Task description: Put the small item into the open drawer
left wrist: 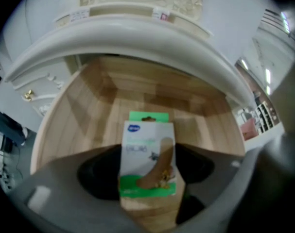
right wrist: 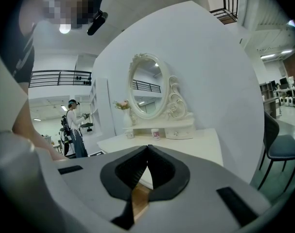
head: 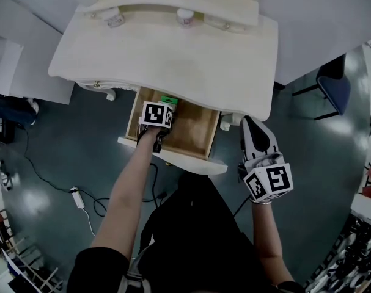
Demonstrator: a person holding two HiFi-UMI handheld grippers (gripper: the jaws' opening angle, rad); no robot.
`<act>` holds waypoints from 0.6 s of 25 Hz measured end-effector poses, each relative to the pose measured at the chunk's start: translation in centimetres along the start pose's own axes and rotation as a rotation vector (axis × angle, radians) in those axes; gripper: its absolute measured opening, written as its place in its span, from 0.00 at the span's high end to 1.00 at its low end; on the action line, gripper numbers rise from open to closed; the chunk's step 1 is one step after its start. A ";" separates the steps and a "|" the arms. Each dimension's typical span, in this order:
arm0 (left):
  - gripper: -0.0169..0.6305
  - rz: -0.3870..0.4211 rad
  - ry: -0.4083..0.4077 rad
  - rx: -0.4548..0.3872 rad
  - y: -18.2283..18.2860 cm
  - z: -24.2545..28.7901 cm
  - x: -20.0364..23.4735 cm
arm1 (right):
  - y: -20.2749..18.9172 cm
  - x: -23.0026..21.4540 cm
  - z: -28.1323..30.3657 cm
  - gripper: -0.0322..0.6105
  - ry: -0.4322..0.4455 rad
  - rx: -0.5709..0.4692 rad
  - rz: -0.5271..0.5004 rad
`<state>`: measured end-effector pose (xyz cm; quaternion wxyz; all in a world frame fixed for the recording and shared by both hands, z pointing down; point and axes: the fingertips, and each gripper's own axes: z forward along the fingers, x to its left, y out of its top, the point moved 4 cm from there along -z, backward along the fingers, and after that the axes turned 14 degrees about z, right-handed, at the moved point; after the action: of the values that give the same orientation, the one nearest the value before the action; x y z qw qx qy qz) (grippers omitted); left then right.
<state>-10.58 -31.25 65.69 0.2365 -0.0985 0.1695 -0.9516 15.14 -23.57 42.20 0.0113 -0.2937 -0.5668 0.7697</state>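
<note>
My left gripper (left wrist: 147, 173) grips the small white-and-green card packet (left wrist: 148, 140), holding it over the open pale wooden drawer (head: 197, 133). My right gripper (right wrist: 147, 150) has its jaws pressed together, empty, beside the cream dressing table (head: 173, 57).

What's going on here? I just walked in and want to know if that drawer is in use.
A person stands at a white dressing table with a gripper in each hand. The left gripper is shut on a small green-and-white packet and holds it inside the open wooden drawer, not yet released. The right gripper is shut and empty, off to the right of the drawer.
</note>
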 end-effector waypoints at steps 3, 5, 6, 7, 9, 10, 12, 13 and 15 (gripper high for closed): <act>0.44 0.031 0.009 0.028 -0.2 0.4 -0.1 | 0.0 -0.1 -0.1 0.95 -0.005 0.000 0.002; 0.44 0.039 0.012 0.041 -0.4 0.6 -0.1 | 0.0 -0.1 -0.1 0.95 -0.008 0.003 0.005; 0.44 0.041 0.015 0.045 -0.4 0.7 -0.1 | -0.1 -0.1 0.0 0.95 -0.008 0.004 0.006; 0.44 0.044 0.018 0.048 -0.3 0.8 -0.1 | -0.1 -0.1 0.0 0.95 -0.007 0.004 0.007; 0.43 0.048 0.026 0.056 -0.3 0.8 -0.2 | -0.1 -0.1 0.0 0.95 -0.006 0.004 0.007; 0.43 0.051 0.030 0.061 -0.3 0.9 -0.2 | -0.2 -0.1 0.0 0.95 -0.006 0.004 0.008; 0.43 0.059 0.033 0.071 -0.4 1.0 -0.3 | -0.2 0.0 0.1 0.95 -0.005 0.005 0.008; 0.43 0.061 0.031 0.072 -0.4 1.1 -0.4 | -0.2 0.0 0.1 0.95 -0.004 0.005 0.009; 0.42 0.057 0.020 0.063 -0.4 1.0 -0.4 | -0.3 0.1 0.1 0.95 -0.002 0.007 0.007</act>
<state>-10.15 -31.05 66.68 0.2648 -0.0768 0.1445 -0.9503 14.90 -23.50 42.42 0.0090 -0.2948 -0.5632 0.7719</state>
